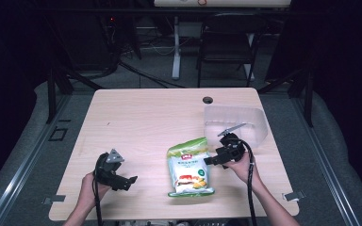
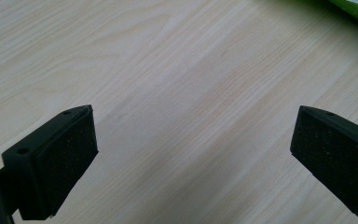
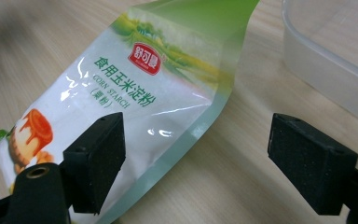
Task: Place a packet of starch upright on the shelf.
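A green and white bag of corn starch (image 1: 188, 168) lies flat near the table's front middle. My right gripper (image 1: 209, 160) hovers at the bag's right edge, open. In the right gripper view the bag (image 3: 121, 93) lies under and past the left jaw, and the gripper (image 3: 196, 163) holds nothing. My left gripper (image 1: 131, 181) sits to the left of the bag, open over bare wood. In the left gripper view the gripper (image 2: 191, 154) has its jaws wide apart, and a green corner of the bag (image 2: 354, 9) shows at the top right.
A clear plastic tub (image 1: 235, 123) stands at the table's right, just behind my right gripper, and its wall (image 3: 326, 56) shows in the right gripper view. The wooden table (image 1: 136, 122) has a cable hole (image 1: 208, 100) near its far edge. A chair stands beyond the table.
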The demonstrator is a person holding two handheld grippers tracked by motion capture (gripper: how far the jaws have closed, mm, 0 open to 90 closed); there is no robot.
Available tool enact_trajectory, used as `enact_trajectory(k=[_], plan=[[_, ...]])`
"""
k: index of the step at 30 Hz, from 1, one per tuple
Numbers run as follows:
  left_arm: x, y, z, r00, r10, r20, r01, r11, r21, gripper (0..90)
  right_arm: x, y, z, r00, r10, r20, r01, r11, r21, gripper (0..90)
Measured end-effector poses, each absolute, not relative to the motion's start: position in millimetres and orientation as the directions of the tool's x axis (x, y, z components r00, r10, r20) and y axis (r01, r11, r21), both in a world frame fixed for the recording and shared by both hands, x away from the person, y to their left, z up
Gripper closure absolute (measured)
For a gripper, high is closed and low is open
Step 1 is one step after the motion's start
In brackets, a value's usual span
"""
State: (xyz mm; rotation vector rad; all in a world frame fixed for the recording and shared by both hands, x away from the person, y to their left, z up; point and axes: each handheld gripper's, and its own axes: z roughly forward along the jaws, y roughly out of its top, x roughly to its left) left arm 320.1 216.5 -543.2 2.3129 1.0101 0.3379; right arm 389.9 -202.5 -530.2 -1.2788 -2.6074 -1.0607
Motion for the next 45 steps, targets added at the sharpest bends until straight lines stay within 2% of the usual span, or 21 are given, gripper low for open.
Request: enact_trajectory(k=[6, 23, 28, 33, 34, 35, 36, 45], plan=[[320, 217, -543, 0.678, 0.735, 0.005, 0.582, -0.54, 0.608, 0.4, 398, -194, -534, -0.651, 0.69, 0.317, 0.721, 0.432, 0.541, 22.4], [319, 218, -543, 0.672, 0.74, 0.013, 0.577, -0.535, 0.617, 0.5, 414, -173, -548, -0.627, 0.699, 0.344, 0.752, 0.428, 0.501, 23.7], [319, 217, -542, 0.673, 0.74, 0.013, 0.576, -0.535, 0.617, 0.5, 417, -170, -551, -0.633, 0.687, 0.358, 0.752, 0.435, 0.495, 29.9], [319, 217, -542, 0.673, 0.74, 0.013, 0.576, -0.535, 0.619, 0.5, 418, -169, -553, -0.63, 0.691, 0.355, 0.754, 0.437, 0.49, 31.9], [319, 217, -542, 0.673, 0.739, 0.013, 0.575, -0.535, 0.619, 0.5, 417, -168, -555, -0.613, 0.701, 0.364, 0.763, 0.406, 0.502, 34.4], [319, 217, -542, 0.673, 0.739, 0.013, 0.576, -0.535, 0.618, 0.5, 420, -170, -553, -0.637, 0.683, 0.357, 0.751, 0.446, 0.488, 36.0], [319, 217, -542, 0.674, 0.739, 0.013, 0.575, -0.535, 0.618, 0.5, 419, -169, -554, -0.63, 0.685, 0.366, 0.755, 0.431, 0.494, 40.7], [319, 217, -542, 0.678, 0.735, 0.012, 0.573, -0.539, 0.617, 0.5, 421, -173, -556, -0.621, 0.673, 0.401, 0.763, 0.404, 0.504, 46.1]])
